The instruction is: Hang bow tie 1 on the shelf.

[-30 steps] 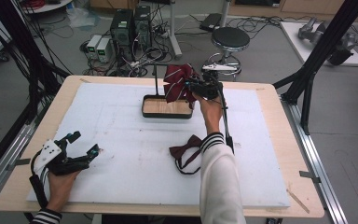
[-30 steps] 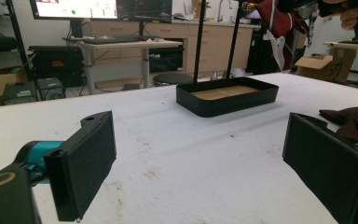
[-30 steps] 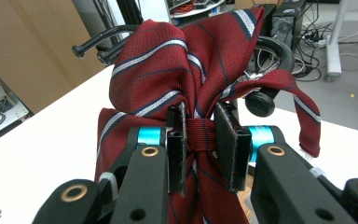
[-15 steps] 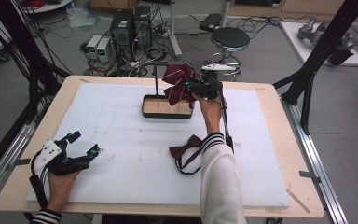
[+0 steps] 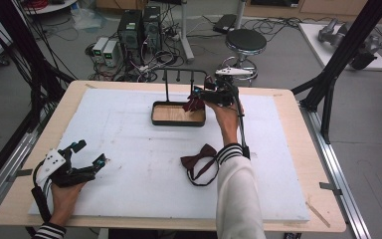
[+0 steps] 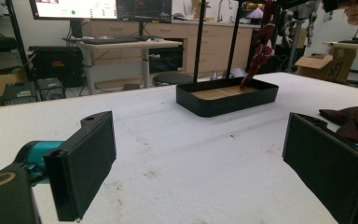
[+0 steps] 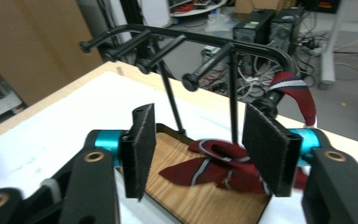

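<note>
A dark red striped tie (image 7: pixel 292 92) hangs over the right end peg of a black rack (image 7: pixel 191 37), and its lower end lies crumpled in the rack's wooden tray (image 7: pixel 177 196). My right gripper (image 7: pixel 199 116) faces the rack with its jaws just opened; nothing sits between the pads. From above, the right gripper (image 5: pixel 200 95) is beside the tie (image 5: pixel 194 103), at the tray's (image 5: pixel 169 114) right end. A dark bow tie (image 5: pixel 199 158) lies on the mat near the right sleeve. My left gripper (image 5: pixel 90 152) rests open at the front left, empty (image 6: pixel 200 140).
A white foam mat (image 5: pixel 129 149) covers the wooden table. In the left gripper view the tray (image 6: pixel 226 95) stands ahead and the bow tie (image 6: pixel 349 122) lies at the right. A stool (image 5: pixel 246 42), computers and cables sit on the floor behind the table.
The right gripper's jaws have opened and let go of the tie. The tie, bunched up at the gripper before, now hangs from the rack with its end in the tray.
</note>
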`<state>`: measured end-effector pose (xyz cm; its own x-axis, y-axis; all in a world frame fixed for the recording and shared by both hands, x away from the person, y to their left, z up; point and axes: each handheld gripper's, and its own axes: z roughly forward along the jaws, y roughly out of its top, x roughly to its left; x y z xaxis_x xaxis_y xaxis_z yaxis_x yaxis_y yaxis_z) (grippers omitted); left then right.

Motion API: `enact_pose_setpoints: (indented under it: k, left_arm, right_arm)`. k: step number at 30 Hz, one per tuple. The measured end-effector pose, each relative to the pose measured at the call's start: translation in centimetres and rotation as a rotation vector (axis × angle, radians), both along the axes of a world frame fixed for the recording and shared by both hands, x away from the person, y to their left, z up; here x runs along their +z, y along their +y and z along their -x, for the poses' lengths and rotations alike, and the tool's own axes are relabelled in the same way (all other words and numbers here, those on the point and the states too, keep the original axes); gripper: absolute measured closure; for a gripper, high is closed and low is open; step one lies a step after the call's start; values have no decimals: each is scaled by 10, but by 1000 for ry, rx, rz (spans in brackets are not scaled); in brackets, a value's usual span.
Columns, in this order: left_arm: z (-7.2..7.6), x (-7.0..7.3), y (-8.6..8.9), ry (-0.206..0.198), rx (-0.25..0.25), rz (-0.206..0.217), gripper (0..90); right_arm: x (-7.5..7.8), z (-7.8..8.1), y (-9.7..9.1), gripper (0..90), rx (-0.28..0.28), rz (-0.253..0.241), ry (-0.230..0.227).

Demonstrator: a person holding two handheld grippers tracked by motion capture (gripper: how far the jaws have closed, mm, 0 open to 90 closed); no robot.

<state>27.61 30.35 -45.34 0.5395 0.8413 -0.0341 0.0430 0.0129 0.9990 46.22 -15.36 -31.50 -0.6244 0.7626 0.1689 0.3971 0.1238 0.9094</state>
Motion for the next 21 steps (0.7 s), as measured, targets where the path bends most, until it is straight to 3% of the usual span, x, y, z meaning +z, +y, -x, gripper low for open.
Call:
enact_pose_setpoints:
  k: [7,10,14,19,21]
  left_arm:
    - [0,0,0,-8,-4,-4,100]
    - [0,0,0,-5,-9,-5,101]
    - [0,0,0,-6,-10,5,100]
    - [0,0,1,-9,-10,3,100]
    - [0,0,1,-8,-10,4,101]
  right_arm:
    - [10,9,-4,215,70,-26,-34]
    - [16,16,-6,182,97,-35,-57]
    - [28,29,-10,144,107,-9,-90]
    - [40,47,-25,123,118,-6,-117]
    - [41,56,-33,123,100,-18,-169]
